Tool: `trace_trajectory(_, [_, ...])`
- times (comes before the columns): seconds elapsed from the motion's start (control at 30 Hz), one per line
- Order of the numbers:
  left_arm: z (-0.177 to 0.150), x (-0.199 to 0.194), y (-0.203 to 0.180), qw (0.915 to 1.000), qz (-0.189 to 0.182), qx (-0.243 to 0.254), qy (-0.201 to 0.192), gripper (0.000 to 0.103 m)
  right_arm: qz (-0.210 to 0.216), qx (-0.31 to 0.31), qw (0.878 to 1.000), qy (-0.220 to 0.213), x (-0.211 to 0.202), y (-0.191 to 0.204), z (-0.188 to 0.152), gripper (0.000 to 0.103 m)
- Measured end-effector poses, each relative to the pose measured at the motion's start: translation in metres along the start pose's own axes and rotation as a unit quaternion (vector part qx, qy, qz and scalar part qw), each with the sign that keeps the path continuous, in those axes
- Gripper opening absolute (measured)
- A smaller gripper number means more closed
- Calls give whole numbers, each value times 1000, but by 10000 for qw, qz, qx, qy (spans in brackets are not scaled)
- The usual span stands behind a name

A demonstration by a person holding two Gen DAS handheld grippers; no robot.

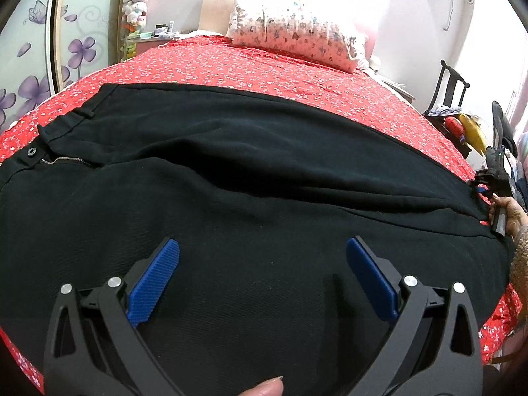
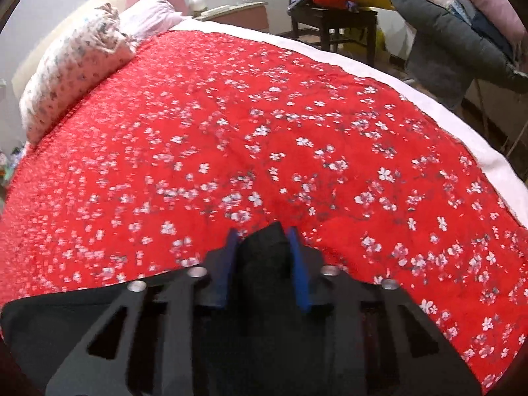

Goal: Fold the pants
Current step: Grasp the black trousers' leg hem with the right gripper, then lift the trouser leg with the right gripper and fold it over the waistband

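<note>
Black pants (image 1: 231,178) lie spread across the red flowered bedspread (image 1: 264,66), waistband with button and zipper (image 1: 56,160) at the left, leg ends at the right. My left gripper (image 1: 262,257) is open and empty just above the near leg of the pants. My right gripper (image 2: 262,247) is shut on a fold of the black pants fabric (image 2: 260,247) at the leg end. It also shows at the far right edge of the left wrist view (image 1: 495,194), held by a hand.
A flowered pillow (image 1: 293,33) lies at the head of the bed. A dark chair (image 2: 333,16) piled with clothes stands beyond the bed's right side. A grey jacket (image 2: 455,33) hangs nearby. A wardrobe with purple flowers (image 1: 49,49) stands at the left.
</note>
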State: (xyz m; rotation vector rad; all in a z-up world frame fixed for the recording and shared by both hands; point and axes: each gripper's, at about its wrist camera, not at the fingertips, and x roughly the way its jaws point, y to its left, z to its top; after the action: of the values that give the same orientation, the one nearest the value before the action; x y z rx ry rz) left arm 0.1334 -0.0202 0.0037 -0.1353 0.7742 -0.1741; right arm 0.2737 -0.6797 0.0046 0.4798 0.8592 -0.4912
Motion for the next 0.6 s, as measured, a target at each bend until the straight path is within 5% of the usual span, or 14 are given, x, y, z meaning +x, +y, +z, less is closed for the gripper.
trace_trajectory(0.6, [-7, -11, -6, 9990, -373, 163, -167, 101, 983, -148, 9897, -1026, -122, -11, -34, 23])
